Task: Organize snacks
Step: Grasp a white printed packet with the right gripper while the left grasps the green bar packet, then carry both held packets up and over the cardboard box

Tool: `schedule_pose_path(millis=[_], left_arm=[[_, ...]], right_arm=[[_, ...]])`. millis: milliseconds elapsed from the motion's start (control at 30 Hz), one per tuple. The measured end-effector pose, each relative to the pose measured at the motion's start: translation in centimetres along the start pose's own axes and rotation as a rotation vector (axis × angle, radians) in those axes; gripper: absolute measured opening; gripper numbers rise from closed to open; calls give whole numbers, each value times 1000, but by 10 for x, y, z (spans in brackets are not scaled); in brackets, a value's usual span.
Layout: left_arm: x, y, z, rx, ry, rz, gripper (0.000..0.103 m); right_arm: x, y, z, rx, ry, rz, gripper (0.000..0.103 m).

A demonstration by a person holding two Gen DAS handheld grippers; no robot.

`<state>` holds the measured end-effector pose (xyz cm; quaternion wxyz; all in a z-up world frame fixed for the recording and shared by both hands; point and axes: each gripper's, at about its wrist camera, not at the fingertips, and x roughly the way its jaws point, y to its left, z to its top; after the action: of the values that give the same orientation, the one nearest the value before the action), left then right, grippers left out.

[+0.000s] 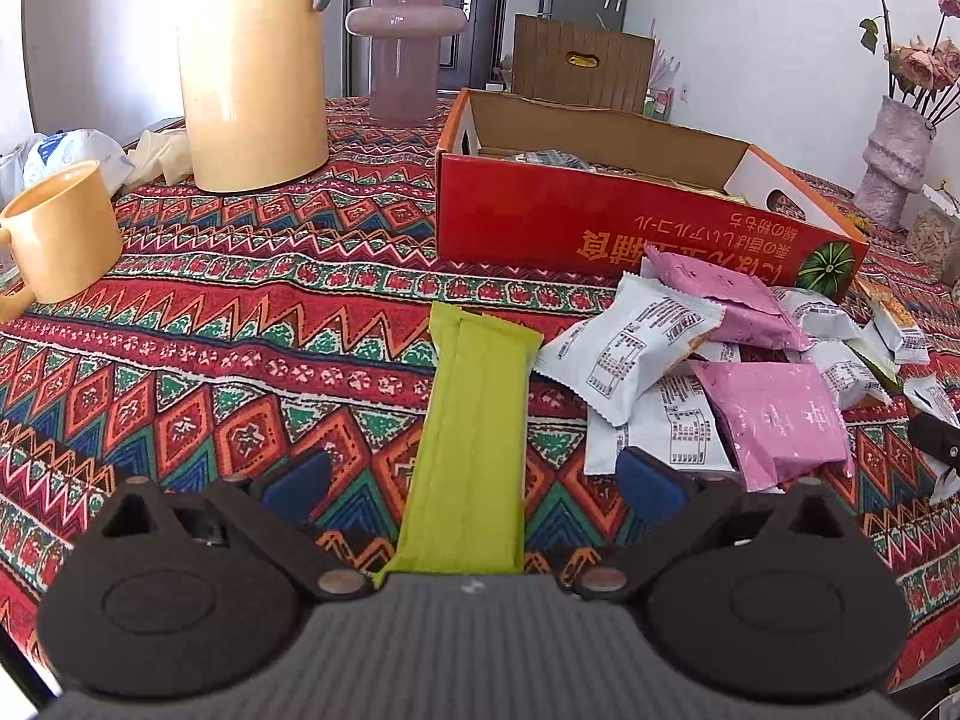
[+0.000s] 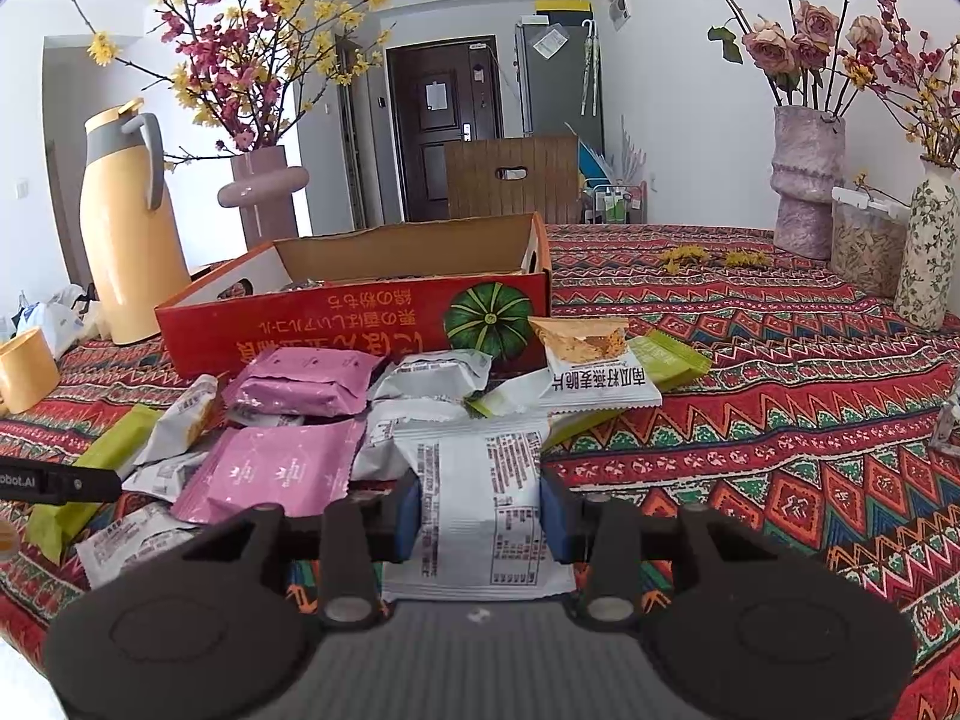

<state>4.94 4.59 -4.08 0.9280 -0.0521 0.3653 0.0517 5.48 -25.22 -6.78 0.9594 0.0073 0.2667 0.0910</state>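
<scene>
A long green snack packet (image 1: 474,396) lies flat on the patterned tablecloth. My left gripper (image 1: 474,480) is open, with its blue pads well apart on either side of the packet and not touching it. My right gripper (image 2: 482,516) is shut on a white snack packet (image 2: 474,468), with a blue pad pressing each side edge. That packet belongs to a pile of white, pink and green packets (image 2: 282,462) in front of an open red cardboard box (image 2: 360,312). The box (image 1: 600,222) holds a few packets, mostly hidden by its wall.
At the left stand a yellow mug (image 1: 60,228), a tall yellow thermos jug (image 1: 252,60) and a pink vase (image 1: 402,42). Two vases (image 2: 807,180) and a clear container (image 2: 864,240) line the right edge. Bare tablecloth (image 2: 780,420) lies right of the pile.
</scene>
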Motion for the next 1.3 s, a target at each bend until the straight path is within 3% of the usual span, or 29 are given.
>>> schedule_pose_path(millis=[267,533,633,700,733,1300], left_arm=[[8,9,5,-30,18,27,92],[13,2,5,18,7,51,84],[11,-2,3,50,-11,40,68],[8,-4,2,62,-22,31,45],[7,-5,1,69,-27,24,40],[-6,0,2,65,-69,16,35]], right_arm=[[2,-3,-3,14,5,8,39],[6,-2,-4,14,15,17,39],[6,-1,-4,13,16,17,39],[7,-1,-4,13,17,18,39],[7,-1,-4,13,17,19,39],[1,0,-4,8,8,32,39]])
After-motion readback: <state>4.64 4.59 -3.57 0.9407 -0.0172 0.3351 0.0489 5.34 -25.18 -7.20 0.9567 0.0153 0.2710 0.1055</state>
